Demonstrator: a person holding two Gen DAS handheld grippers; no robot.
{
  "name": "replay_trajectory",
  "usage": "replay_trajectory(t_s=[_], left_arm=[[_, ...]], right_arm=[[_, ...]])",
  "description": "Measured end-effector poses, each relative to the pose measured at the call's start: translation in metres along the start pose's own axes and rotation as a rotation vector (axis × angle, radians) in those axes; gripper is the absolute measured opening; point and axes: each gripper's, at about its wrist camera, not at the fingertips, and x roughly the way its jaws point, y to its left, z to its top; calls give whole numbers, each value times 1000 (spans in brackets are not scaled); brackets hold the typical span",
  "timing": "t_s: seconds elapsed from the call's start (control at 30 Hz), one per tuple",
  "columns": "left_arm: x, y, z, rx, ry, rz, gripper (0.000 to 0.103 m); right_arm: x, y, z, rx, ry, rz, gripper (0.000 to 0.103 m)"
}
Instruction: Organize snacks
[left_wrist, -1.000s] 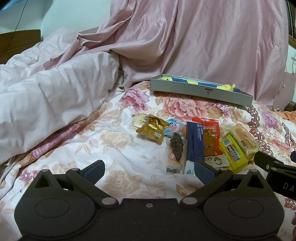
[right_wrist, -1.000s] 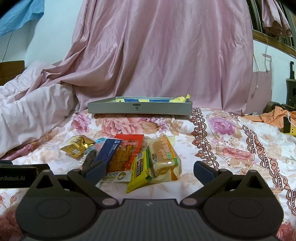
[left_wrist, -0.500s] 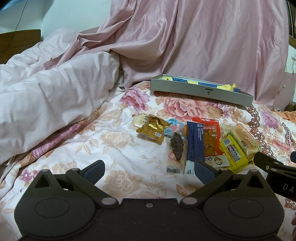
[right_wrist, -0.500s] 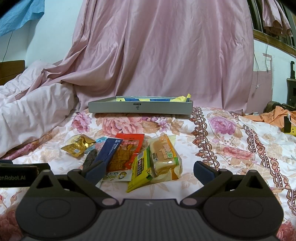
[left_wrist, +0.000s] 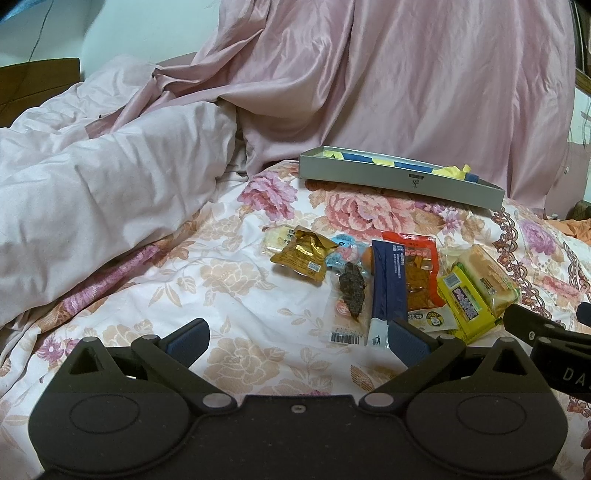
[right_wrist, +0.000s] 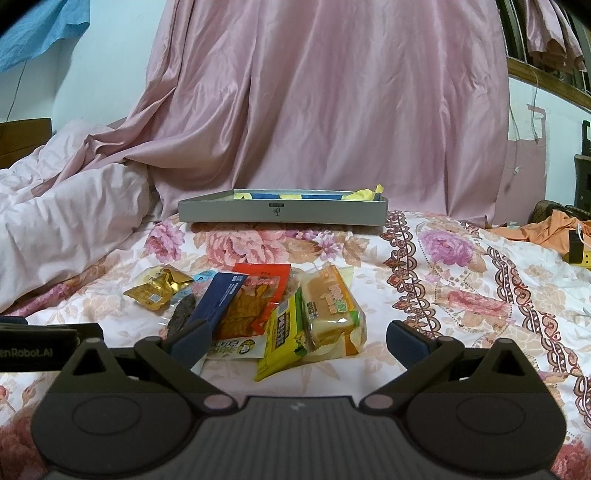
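Both grippers hang low over a floral bedsheet (left_wrist: 229, 295), jaws spread wide apart w/ nothing between them. Left gripper (left_wrist: 295, 338) sits just left of the snack pile; right gripper (right_wrist: 297, 341) faces the pile head-on, w/ the yellow pack (right_wrist: 282, 334) and bread pack (right_wrist: 330, 310) lying in front of its gap.

Snacks lie in a loose heap mid-bed: gold pouch (left_wrist: 303, 254) at the left end, dark strip snack (left_wrist: 352, 291) next to it, blue bar (left_wrist: 382, 288) overlapping the red pack (left_wrist: 415, 266), then yellow pack and bread pack at the right end.

Grey tray (right_wrist: 282, 212) sits well behind the pile, near the pink curtain (right_wrist: 332, 110), w/ blue & yellow items inside. Pink duvet (left_wrist: 92, 192) is bunched at left.
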Motion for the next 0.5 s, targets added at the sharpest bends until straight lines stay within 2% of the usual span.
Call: replay_trajectory(t_s=[0.23, 0.4, 0.5], left_arm=[[11, 1, 3, -21, 45, -11, 102], [19, 3, 10, -37, 70, -47, 102], [27, 0, 17, -28, 73, -75, 102]], right_arm=[[6, -7, 9, 23, 66, 58, 103], [21, -20, 14, 50, 157, 163, 103], [32, -26, 17, 30, 181, 215, 103]])
